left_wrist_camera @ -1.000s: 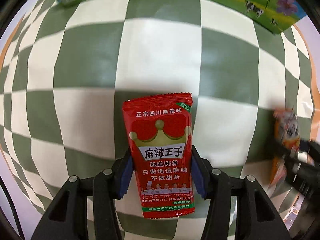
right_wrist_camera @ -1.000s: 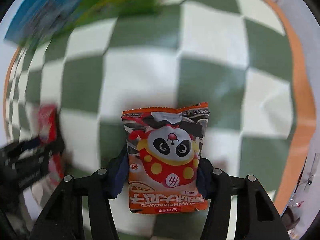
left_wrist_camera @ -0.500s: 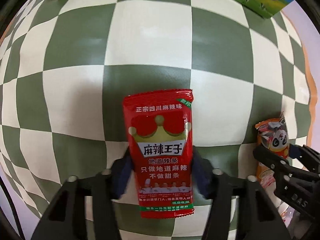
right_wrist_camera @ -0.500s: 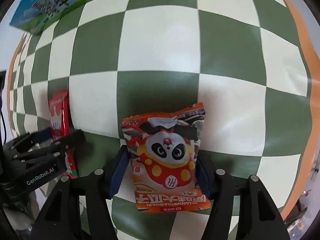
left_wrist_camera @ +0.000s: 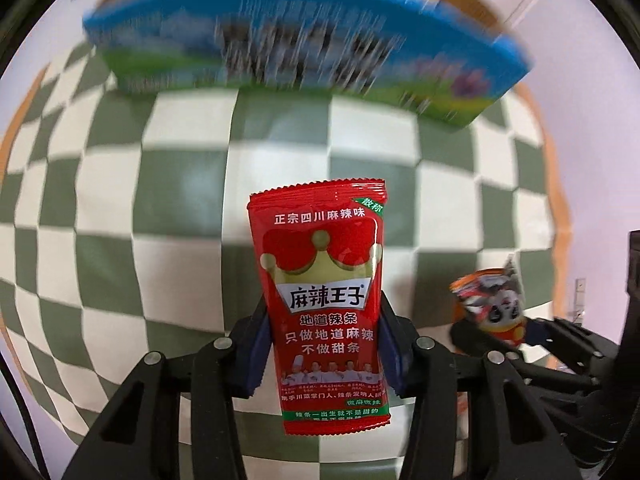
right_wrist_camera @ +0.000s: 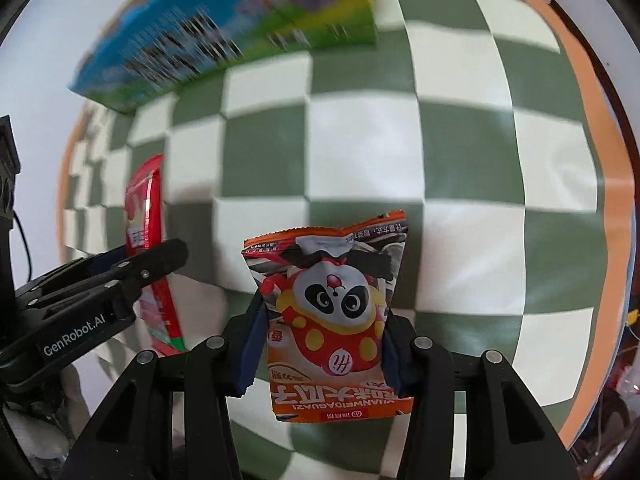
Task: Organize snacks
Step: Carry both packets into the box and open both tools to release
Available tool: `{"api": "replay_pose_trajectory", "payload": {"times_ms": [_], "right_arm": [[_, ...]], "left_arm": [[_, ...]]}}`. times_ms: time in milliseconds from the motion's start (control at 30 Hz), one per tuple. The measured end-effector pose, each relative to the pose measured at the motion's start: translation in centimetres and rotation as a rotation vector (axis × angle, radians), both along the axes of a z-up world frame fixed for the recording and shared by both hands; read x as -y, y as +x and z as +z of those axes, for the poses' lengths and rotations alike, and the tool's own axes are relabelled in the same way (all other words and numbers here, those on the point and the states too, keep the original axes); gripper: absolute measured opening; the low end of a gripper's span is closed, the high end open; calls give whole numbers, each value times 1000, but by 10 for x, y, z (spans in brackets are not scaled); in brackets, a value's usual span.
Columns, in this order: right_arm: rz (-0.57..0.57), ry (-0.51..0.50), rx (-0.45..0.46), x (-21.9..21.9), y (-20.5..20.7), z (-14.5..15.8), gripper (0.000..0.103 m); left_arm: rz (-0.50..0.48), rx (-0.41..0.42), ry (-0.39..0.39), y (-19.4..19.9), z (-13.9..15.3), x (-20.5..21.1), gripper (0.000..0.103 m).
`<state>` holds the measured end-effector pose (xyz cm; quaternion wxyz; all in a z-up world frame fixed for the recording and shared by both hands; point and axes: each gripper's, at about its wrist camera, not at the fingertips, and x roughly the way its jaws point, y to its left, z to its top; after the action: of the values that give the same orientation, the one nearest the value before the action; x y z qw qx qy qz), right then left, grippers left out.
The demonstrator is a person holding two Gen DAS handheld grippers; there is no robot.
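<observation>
My left gripper (left_wrist_camera: 324,344) is shut on a red spicy-strip packet (left_wrist_camera: 322,280), held upright off the checked cloth; its blue pads press both long sides. The right gripper (right_wrist_camera: 320,344) grips an orange panda snack packet (right_wrist_camera: 332,304), its jaws still closing on it, the packet pinched at both sides and lifted. Each view shows the other hand: the panda packet (left_wrist_camera: 490,304) at the left wrist view's right edge, the red packet (right_wrist_camera: 148,240) at the right wrist view's left.
A blue and green printed carton (left_wrist_camera: 304,40) stands at the far side of the green and white checked cloth (left_wrist_camera: 160,184), blurred by motion. The cloth's orange border (right_wrist_camera: 608,168) marks the table's right edge.
Both grippers have risen from the cloth with their packets pinched. The squares look smaller, and the carton has come further into view at the top.
</observation>
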<state>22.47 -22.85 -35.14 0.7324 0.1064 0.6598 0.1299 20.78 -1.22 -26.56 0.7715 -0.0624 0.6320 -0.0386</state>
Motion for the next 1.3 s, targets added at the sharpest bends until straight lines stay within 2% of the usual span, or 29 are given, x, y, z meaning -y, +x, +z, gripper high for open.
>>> {"api": "replay_pose_trajectory", "payload": {"times_ms": [33, 200, 233, 267, 367, 467, 500, 633, 767, 867, 1000, 1200, 1233, 1267, 1300], "right_arm": [[-1, 12, 15, -1, 2, 8, 51], [-12, 96, 120, -9, 10, 76, 51], [-13, 111, 143, -14, 17, 85, 51], [-15, 126, 163, -14, 25, 96, 51], [-26, 174, 224, -19, 57, 129, 51], [-31, 172, 283, -34, 91, 143, 51], [-33, 164, 306, -39, 109, 146, 51], [-40, 124, 341, -51, 167, 157, 51], [-59, 94, 309, -62, 221, 136, 51], [-77, 73, 269, -67, 252, 114, 51], [-105, 67, 222, -70, 275, 82, 51], [-113, 95, 180, -74, 294, 58, 53], [-118, 100, 164, -75, 296, 55, 53], [-122, 102, 150, -75, 299, 51, 54], [-122, 104, 134, -76, 301, 47, 58]], "left_arm": [[-6, 28, -10, 11, 22, -8, 44], [-27, 133, -55, 35, 87, -22, 44], [-29, 146, -61, 38, 86, -21, 44], [-34, 166, -71, 50, 101, -25, 44], [-43, 201, -70, 92, 122, -23, 44], [-57, 224, -23, 137, 128, -25, 44], [-56, 223, -11, 144, 122, -18, 44], [-67, 160, 18, 211, 106, -27, 44], [-61, 77, 37, 264, 71, -34, 44], [-73, 21, 44, 290, 47, -34, 44], [-96, -26, 65, 307, 22, -31, 45], [-84, -71, 21, 320, 1, -34, 48], [-78, -76, 18, 320, -1, -36, 50], [-70, -77, 18, 321, -1, -37, 56], [-67, -70, 15, 321, 0, -39, 59]]}}
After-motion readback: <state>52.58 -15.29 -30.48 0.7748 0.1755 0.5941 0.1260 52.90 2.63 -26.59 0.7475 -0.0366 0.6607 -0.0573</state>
